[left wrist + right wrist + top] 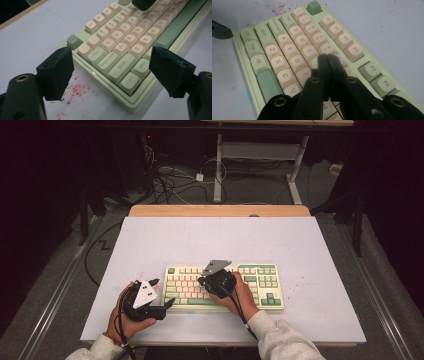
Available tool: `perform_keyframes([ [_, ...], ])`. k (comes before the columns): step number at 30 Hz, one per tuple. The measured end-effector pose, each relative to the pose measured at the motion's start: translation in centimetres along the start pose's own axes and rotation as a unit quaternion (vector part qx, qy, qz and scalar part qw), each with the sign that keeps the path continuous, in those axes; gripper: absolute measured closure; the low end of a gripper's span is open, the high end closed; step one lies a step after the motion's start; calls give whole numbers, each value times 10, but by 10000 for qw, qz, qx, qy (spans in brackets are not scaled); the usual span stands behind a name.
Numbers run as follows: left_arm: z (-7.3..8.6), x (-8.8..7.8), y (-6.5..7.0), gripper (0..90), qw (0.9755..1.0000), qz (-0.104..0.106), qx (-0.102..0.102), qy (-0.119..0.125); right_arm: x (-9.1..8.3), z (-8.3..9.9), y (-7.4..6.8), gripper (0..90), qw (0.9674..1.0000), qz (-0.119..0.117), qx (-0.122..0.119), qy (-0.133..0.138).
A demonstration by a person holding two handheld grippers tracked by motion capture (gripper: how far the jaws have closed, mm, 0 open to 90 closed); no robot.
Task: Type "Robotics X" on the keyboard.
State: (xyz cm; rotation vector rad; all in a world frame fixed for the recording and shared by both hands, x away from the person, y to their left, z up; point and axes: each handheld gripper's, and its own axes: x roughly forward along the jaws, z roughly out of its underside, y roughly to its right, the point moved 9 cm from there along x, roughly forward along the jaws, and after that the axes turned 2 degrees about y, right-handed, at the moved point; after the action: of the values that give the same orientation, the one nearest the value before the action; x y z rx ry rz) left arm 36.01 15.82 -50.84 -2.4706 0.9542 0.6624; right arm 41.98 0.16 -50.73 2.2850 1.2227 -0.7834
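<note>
A pale green keyboard [260,282] with cream and green keys lies on the white table top. My left gripper [163,292] sits at the keyboard's left end, low over the table. In the left gripper view it [113,67] stands open, its wide-set pads [58,72] framing the corner with the Ctrl, Shift and Win keys [120,66], touching nothing. My right gripper [210,281] is over the middle of the key field. Its jaws [327,57] are shut together with nothing between them, tips pointing down at the letter and number rows of the keyboard [287,47].
Red specks [75,90] dot the table by the keyboard's left corner. The white table top [150,245] has a wooden strip [220,210] at its far edge. Beyond it, cables [170,180] lie on the floor beside a desk leg [217,170].
</note>
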Motion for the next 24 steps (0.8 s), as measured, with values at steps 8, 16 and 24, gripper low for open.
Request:
perform_keyframes([
  [8, 0, 0, 0, 189, 10000, 5, 5, -6, 4, 1, 1, 900, 9999, 35, -36, -96],
  [16, 0, 0, 0, 189, 10000, 1, 11, -4, 4, 2, 1, 900, 9999, 53, -11, -130],
  [24, 0, 0, 0, 188, 10000, 7, 27, -23, 7, 4, -1, 900, 9996, 13, -45, -262],
])
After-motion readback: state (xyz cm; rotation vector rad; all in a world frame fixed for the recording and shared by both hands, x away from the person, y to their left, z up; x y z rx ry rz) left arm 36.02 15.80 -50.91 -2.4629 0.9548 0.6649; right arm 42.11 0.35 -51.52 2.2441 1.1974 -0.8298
